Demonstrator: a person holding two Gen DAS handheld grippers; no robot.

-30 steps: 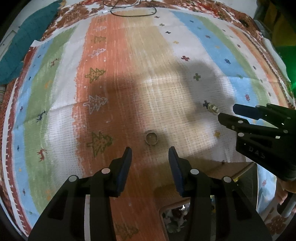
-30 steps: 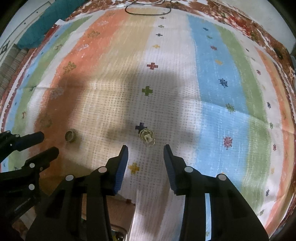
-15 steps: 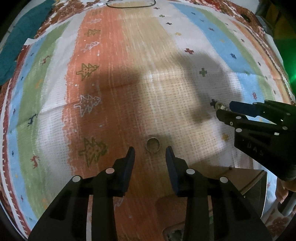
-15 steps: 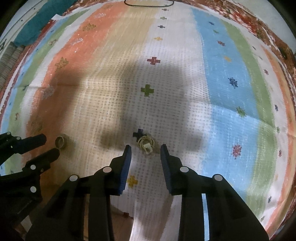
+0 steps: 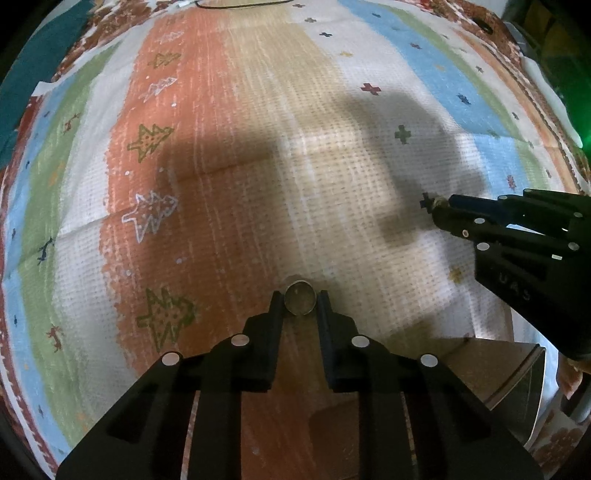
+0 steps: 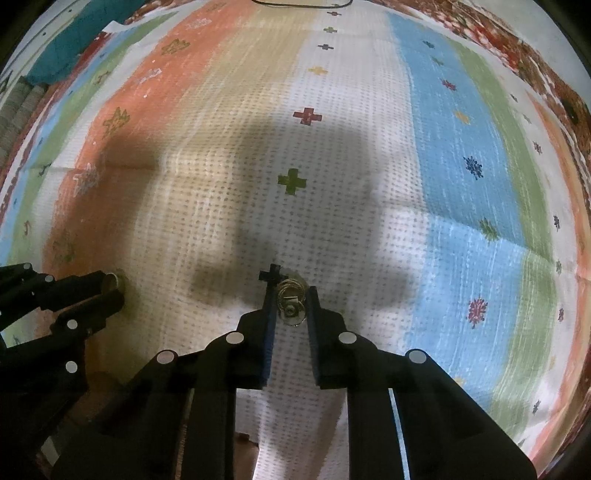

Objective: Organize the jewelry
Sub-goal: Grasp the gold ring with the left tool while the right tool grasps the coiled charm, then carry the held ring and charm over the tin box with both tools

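Observation:
A plain metal ring [image 5: 300,300] stands on the striped cloth, held between the fingertips of my left gripper [image 5: 299,306], whose jaws have closed onto its sides. A small gold earring with wire loops [image 6: 291,301] lies on the white stripe between the fingertips of my right gripper [image 6: 290,302], whose jaws press against it. In the left wrist view the right gripper [image 5: 441,210] is at the right, its tips at the earring. In the right wrist view the left gripper [image 6: 112,290] is at the left, around the ring [image 6: 112,281].
A striped patterned cloth [image 5: 258,147] covers the surface. An open brown jewelry box [image 5: 491,373] sits at the lower right of the left wrist view. A black cord [image 6: 299,3] lies at the far edge. A teal cloth [image 5: 33,81] lies at the far left.
Both grippers have moved forward and down onto their items and closed: the left onto the ring, the right onto the earring. One second ago both were wide open and short of them.

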